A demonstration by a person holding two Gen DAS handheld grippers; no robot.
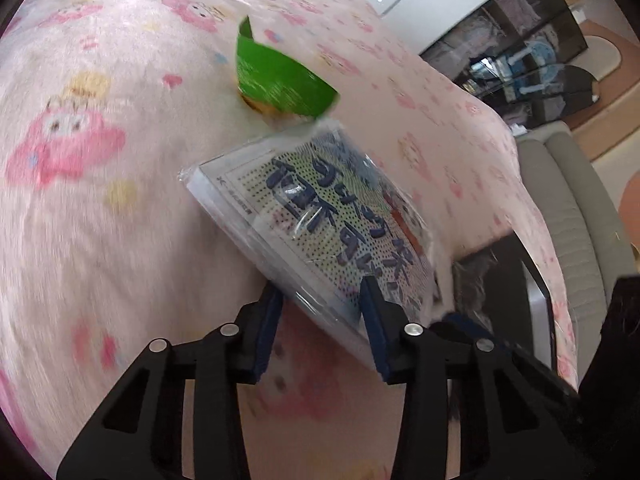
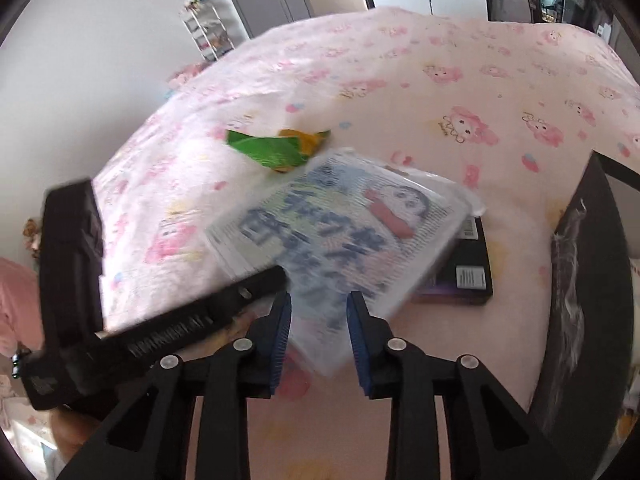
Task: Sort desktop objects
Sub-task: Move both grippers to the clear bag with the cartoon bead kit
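A plastic-wrapped book (image 1: pixel 320 216) with big dark blue lettering on its cover sits tilted above the pink cartoon-print cloth (image 1: pixel 100 160) covering the desk, its near edge gripped between the blue pads of the left tongs (image 1: pixel 322 304). In the right wrist view the same book's near corner lies between the right tongs (image 2: pixel 318 308), though blur hides whether their pads press on it. A crumpled green wrapper (image 2: pixel 276 148) lies just beyond the book, and a black box (image 2: pixel 464 276) rests partly under its right side.

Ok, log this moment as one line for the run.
left gripper: gripping plastic-wrapped book | right gripper: around book corner, grip unclear | green packet: on cloth
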